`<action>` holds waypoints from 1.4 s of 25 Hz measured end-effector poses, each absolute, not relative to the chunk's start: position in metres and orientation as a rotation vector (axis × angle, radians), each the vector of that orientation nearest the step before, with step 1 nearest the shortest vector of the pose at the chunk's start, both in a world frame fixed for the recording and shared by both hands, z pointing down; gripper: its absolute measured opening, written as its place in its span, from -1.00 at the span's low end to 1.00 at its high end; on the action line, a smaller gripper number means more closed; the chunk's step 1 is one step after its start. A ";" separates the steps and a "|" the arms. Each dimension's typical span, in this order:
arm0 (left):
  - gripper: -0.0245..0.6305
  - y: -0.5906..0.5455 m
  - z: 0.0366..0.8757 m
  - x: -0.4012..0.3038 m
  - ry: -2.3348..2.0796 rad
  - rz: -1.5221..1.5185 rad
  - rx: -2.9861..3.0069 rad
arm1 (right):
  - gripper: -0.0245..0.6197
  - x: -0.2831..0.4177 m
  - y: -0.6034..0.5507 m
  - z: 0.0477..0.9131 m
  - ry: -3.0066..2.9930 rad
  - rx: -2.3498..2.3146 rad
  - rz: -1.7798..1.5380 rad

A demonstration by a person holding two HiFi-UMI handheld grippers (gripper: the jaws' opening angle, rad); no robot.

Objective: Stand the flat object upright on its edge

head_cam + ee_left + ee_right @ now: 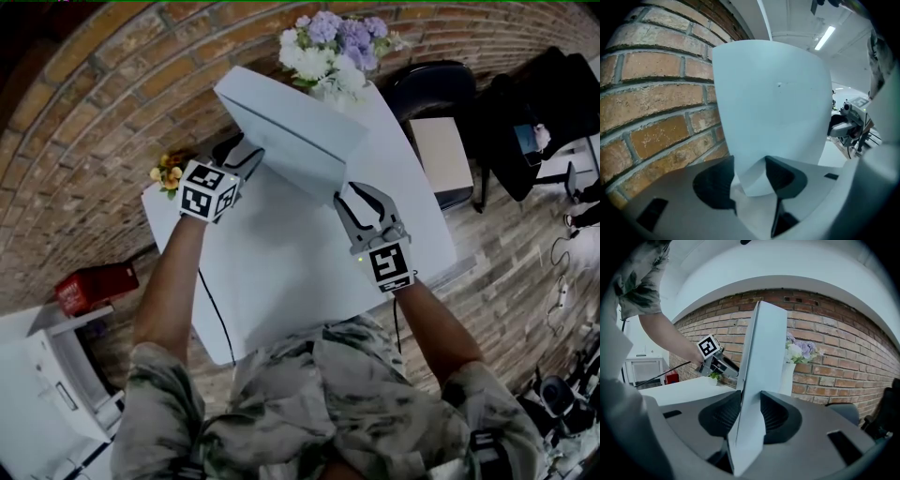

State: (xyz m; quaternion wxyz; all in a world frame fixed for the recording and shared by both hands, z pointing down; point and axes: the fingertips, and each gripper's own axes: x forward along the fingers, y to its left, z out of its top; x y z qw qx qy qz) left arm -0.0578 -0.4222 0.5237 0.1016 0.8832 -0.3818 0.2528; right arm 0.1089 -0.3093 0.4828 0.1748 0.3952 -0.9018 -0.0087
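White rigid flat board [291, 131] is clamped by the left gripper [247, 157] and the right gripper [362, 199]. If released tilted, it could be toppled.

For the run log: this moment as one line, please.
board: raised on edge over table, base contact unclear | left gripper: jaws on board's end | right gripper: jaws on other end | step: standing it up

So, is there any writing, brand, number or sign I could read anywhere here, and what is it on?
No text here can be read.
On the white panel: blank, nothing printed.
On the left cube and the right cube: black-and-white square patterns, not letters or numbers.
On the red box at the left: any print is too blurred to read.
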 end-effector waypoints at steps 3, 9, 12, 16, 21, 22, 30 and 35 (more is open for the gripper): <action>-0.34 -0.425 0.520 -0.038 -1.097 0.740 2.669 | -0.86 0.090 -0.307 0.481 -2.525 1.058 -0.191; -0.34 -0.431 0.524 -0.028 -1.114 0.711 2.656 | -0.85 0.074 -0.295 0.488 -2.550 0.967 -0.211; -0.34 -0.431 0.527 -0.036 -1.124 0.709 2.642 | -0.85 0.084 -0.292 0.499 -2.527 0.965 -0.177; -0.34 -0.433 0.529 -0.040 -1.142 0.707 2.629 | -0.85 0.087 -0.298 0.498 -2.517 0.977 -0.181; -0.34 -0.431 0.529 -0.039 -1.140 0.711 2.625 | -0.85 0.082 -0.299 0.496 -2.527 0.973 -0.175; -0.34 -0.430 0.529 -0.038 -1.141 0.710 2.625 | -0.85 0.082 -0.298 0.496 -2.528 0.973 -0.173; -0.34 -0.419 0.519 -0.040 -1.157 0.695 2.636 | -0.85 0.081 -0.286 0.495 -2.530 0.961 -0.177; -0.34 -0.405 0.509 -0.039 -1.158 0.666 2.646 | -0.85 0.080 -0.277 0.490 -2.524 0.972 -0.180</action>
